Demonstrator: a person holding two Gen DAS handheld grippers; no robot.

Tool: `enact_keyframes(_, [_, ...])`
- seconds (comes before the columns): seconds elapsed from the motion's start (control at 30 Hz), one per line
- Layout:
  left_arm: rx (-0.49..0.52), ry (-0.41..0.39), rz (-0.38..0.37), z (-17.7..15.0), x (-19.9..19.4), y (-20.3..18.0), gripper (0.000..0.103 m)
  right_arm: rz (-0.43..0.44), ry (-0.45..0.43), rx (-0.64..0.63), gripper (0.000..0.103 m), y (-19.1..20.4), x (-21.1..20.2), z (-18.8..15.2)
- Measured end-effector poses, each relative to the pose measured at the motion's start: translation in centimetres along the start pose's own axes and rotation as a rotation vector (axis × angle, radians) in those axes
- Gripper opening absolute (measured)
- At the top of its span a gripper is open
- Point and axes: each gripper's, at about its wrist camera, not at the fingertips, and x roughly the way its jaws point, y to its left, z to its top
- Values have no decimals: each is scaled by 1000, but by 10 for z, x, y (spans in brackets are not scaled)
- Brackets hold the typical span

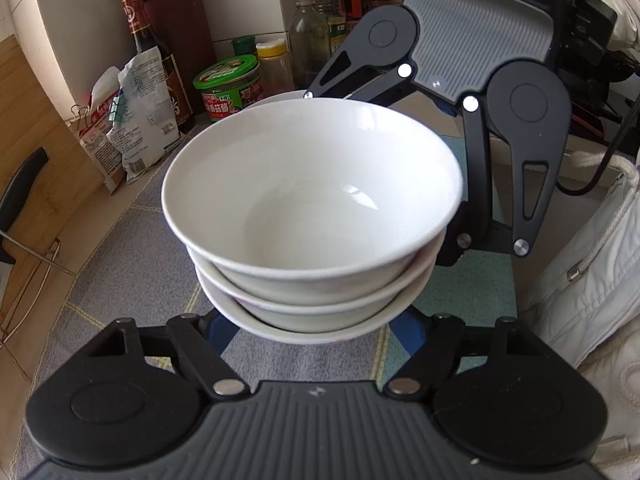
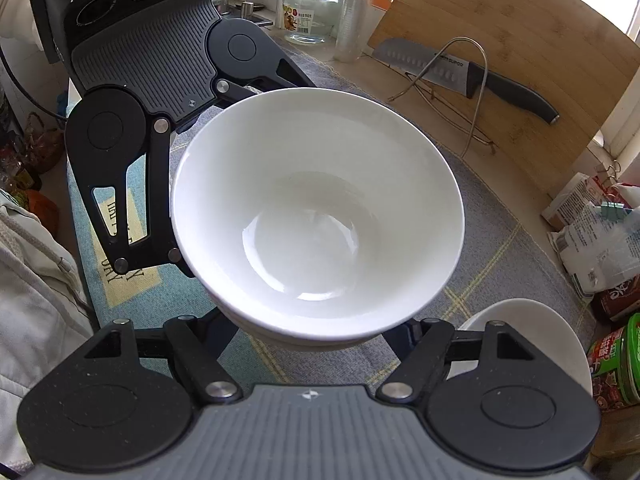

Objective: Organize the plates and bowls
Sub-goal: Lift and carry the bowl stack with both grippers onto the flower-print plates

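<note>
Filling the middle of both wrist views is a stack of white bowls (image 1: 312, 216), three nested one inside another in the left wrist view, the top bowl empty and glossy. The left gripper (image 1: 312, 332) reaches up from the bottom of its own frame, its blue fingers (image 1: 218, 330) running under the lowest bowl on either side, so it pinches the stack from the near side. The right gripper (image 2: 308, 332) does the same from the opposite side in its own view, its fingers disappearing beneath the rim of the stack; it too is closed on the bowls. Each gripper shows in the other's frame: the right one at upper right in the left wrist view, the left one at upper left in the right wrist view. How far the stack sits above the surface cannot be told.

Below lies a grey and teal checked cloth (image 1: 120, 264) spread over the desk. At lower right of the right wrist view a white plate (image 2: 532, 344) rests on the cloth, partly hidden by the gripper. A bamboo cutting board (image 2: 520, 56) leans at upper right there, with a kitchen knife (image 2: 460, 70) and a wire rack (image 2: 452, 92) in front of it. In the left wrist view, bottles (image 1: 308, 36), a green-lidded tub (image 1: 228, 88) and clipped food bags (image 1: 136, 120) crowd the upper left. A person's pale sleeve (image 1: 592, 280) shows at the right edge.
</note>
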Motion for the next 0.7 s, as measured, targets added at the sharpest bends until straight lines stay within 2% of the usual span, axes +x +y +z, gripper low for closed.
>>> enact_keyframes(0.1, [8, -11, -2, 22, 14, -10, 79, -13, 2, 4, 80, -17, -12, -14])
enact_keyframes(0.33, [36, -33, 3, 62, 44, -2, 79, -47, 1, 11, 80, -55, -32, -40])
enact_keyframes(0.7, [66, -31, -6, 101, 93, -1, 79, -77, 20, 36, 80, -105, -34, -75])
